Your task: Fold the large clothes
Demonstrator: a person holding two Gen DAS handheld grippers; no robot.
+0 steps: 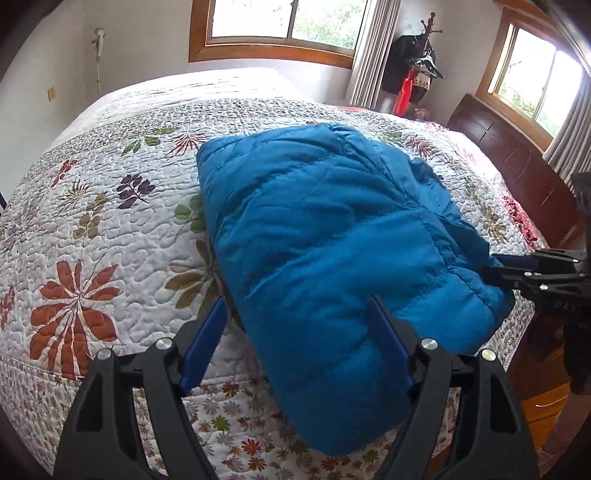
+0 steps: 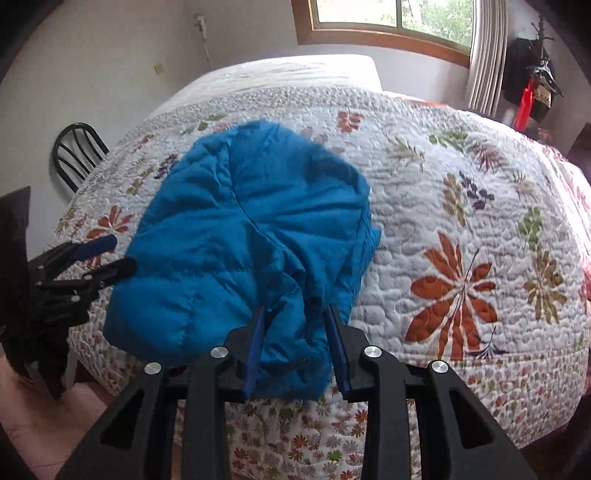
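A blue quilted puffer jacket [image 1: 332,229] lies folded into a thick bundle near the front edge of a bed, on a white floral quilt [image 1: 92,221] printed with orange, green and purple leaves. Its near corner hangs slightly over the quilt's border of small flowers. In the right wrist view the jacket [image 2: 243,236] looks rumpled, with a seam running down the middle and loose folds bunched at the near end.

The left gripper [image 1: 299,317] has its blue-padded fingers spread wide; one finger rests on top of the jacket's near end and the other stands beside the bundle over the quilt, so it has hold of nothing. From the other camera the same gripper [image 2: 110,254] shows at the jacket's left edge, fingers apart.

The right gripper [image 2: 295,325] has its fingers partly closed around a bunched fold at the jacket's near edge, with blue fabric filling the gap between them. In the left wrist view it [image 1: 498,266] meets the jacket's right side.

Beyond the bed stand a wood-framed window [image 1: 280,33], pale curtains [image 1: 373,55], a coat rack [image 1: 421,70] hung with dark clothes, a dark wooden headboard [image 1: 517,162] and a black chair [image 2: 77,155]
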